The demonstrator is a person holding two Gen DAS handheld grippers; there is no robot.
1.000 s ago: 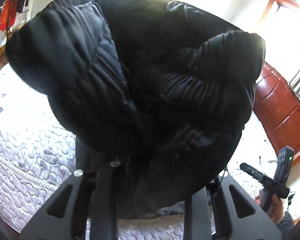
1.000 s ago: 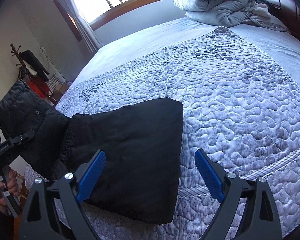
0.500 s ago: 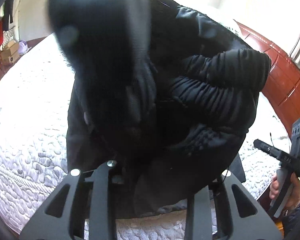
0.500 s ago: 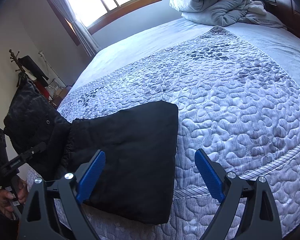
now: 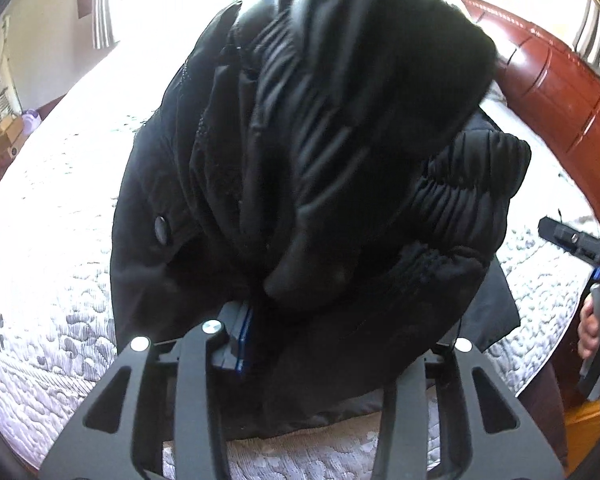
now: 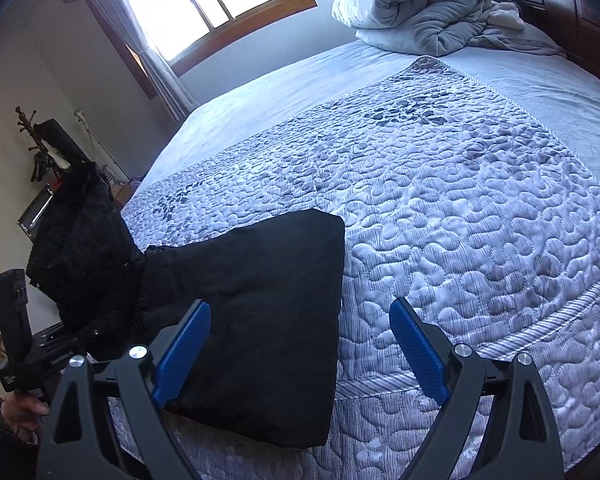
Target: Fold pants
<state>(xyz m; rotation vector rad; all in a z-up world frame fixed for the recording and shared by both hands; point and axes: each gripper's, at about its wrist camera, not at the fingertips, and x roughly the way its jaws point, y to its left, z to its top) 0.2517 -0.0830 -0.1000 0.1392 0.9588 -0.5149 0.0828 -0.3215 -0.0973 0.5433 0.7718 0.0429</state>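
- Halfway through the fold: the black pants (image 6: 260, 320) lie partly on the quilted bed (image 6: 460, 208), a flat folded section near the bed's near edge, while the waistband end hangs bunched in the air at the left.
- Your left gripper (image 5: 284, 344) has its jaws closed on that raised waistband end; the elastic band and a snap button show close to the lens, and the cloth hides most of the jaws.
- By the look of it, what is left is to carry that end across, lay it on the flat section and smooth it.
- Your right gripper (image 6: 300, 344) hovers low over the near edge of the bed, jaws wide apart and holding nothing, the left finger above the pants' near corner.
- A rumpled grey duvet (image 6: 420, 12) sits at the far end.
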